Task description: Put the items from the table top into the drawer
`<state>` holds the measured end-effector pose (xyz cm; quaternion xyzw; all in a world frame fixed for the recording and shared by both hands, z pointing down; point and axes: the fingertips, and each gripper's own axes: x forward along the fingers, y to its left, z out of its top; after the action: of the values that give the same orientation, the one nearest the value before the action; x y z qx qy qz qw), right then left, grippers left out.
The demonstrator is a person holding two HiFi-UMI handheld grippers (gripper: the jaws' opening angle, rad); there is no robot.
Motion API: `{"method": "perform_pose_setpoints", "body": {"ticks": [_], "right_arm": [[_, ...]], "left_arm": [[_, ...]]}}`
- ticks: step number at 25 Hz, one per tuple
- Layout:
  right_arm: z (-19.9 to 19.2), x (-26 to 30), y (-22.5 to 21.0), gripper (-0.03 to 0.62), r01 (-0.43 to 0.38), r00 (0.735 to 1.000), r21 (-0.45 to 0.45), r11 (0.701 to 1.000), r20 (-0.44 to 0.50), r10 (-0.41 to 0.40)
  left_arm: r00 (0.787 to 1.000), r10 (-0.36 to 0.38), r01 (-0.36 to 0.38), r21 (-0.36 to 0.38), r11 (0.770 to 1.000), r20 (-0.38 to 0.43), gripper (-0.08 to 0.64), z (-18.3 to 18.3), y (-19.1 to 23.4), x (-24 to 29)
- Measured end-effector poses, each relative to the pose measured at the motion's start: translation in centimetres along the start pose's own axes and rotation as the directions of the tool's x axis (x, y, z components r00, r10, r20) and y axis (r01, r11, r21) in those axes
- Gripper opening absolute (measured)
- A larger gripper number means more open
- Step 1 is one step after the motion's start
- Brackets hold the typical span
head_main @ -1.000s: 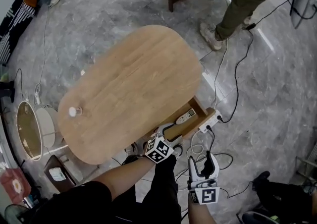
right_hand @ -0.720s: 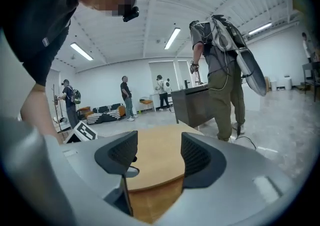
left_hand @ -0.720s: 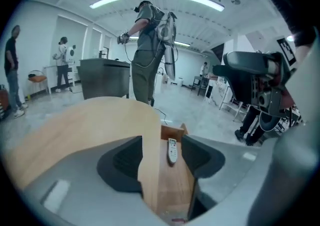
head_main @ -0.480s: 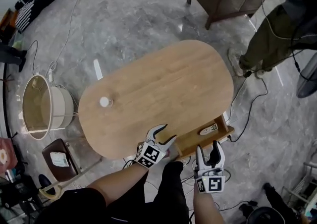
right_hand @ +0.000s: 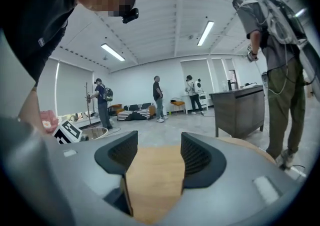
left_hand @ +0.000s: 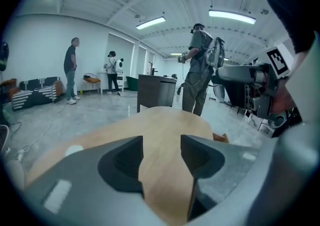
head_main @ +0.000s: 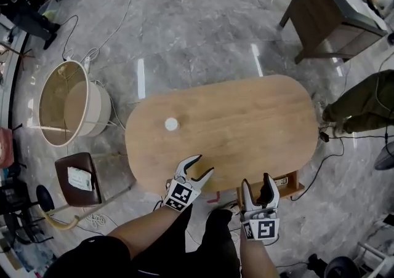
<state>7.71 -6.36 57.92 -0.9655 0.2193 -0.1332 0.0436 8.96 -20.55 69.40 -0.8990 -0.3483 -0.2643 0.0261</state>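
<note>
On table (head_main: pixel 246 123), one white item (head_main: pixel 171 124), one drawer (head_main: pixel 287 183)

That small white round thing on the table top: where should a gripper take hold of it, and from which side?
Probably across its round sides, coming from above with the jaws straddling it. The white round thing looks low and sits alone on the bare table top, so nothing blocks a descent. The left gripper, open and empty, is nearer.
</note>
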Motion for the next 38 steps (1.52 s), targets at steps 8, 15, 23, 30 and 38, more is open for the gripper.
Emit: {"method": "perform_pose_setpoints", "body": {"ticks": [8,15,23,30,38], "right_arm": [[-0.8,6.5,4.4,0.281,-0.089,0.995,-0.049,0.995,-0.053,0.086],[1.1,12.4,8.6,0.279,-0.192,0.981,-0.107,0.976,-0.048,0.187],[0.0,16.7,12.9,0.279,-0.306,0.952,-0.136,0.942,-0.064,0.300],[-4.7,19.1,15.7,0.301,-0.372,0.923,-0.124,0.920,-0.150,0.354],[-10.6,23.0,17.2,0.313,-0.410,0.895,-0.132,0.902,-0.250,0.371]], "left_arm": [[0.987,0.144,-0.141,-0.050,0.989,0.075,0.235,0.6,8.9,-4.9],[0.962,0.238,-0.233,-0.059,0.971,0.133,0.232,2.4,14.9,-9.0],[0.923,0.341,-0.334,-0.072,0.940,0.177,0.232,2.7,19.9,-11.7],[0.916,0.365,-0.355,-0.087,0.931,0.168,0.232,1.1,22.0,-13.0],[0.923,0.354,-0.342,-0.100,0.934,0.152,0.232,-1.7,23.4,-13.1]]}}
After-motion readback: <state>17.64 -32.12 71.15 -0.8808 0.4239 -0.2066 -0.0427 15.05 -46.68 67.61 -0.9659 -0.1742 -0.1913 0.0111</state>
